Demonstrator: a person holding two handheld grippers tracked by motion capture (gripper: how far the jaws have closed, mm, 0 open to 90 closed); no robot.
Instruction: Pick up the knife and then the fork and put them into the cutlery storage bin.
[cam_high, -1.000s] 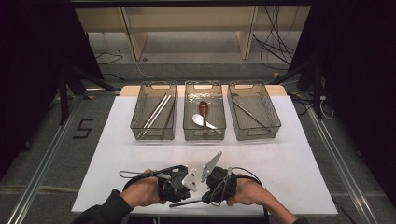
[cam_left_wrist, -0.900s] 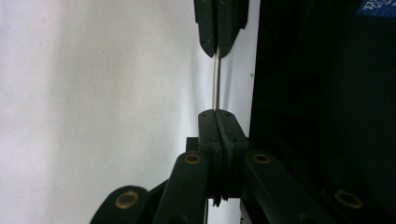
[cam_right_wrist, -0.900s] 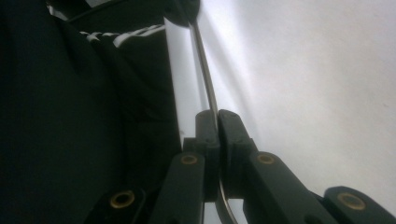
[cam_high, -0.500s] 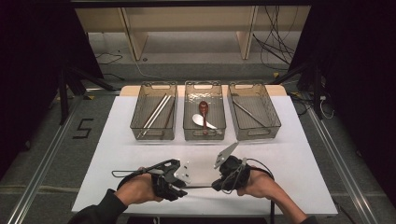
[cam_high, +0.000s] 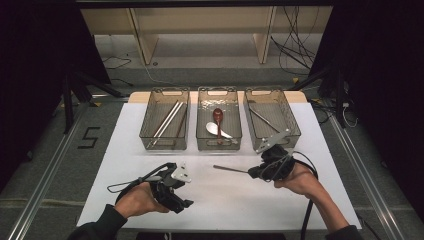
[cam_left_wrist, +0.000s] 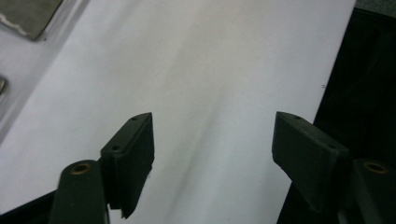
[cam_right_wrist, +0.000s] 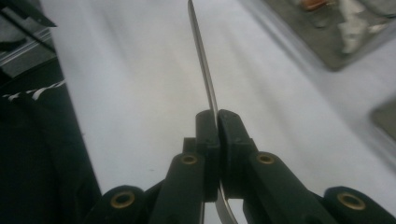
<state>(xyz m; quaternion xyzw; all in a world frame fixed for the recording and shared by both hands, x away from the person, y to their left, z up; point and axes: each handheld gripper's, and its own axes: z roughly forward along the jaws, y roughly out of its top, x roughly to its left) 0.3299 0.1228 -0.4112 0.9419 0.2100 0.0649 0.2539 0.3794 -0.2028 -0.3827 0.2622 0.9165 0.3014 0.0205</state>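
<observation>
Right gripper (cam_right_wrist: 217, 122) clamped on metal utensil handle (cam_right_wrist: 201, 56), left gripper (cam_left_wrist: 212, 154) just opened, nothing between.

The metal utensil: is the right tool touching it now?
Touching. In the right gripper view, the right tool has both jaws closed flat on the thin metal utensil.
</observation>
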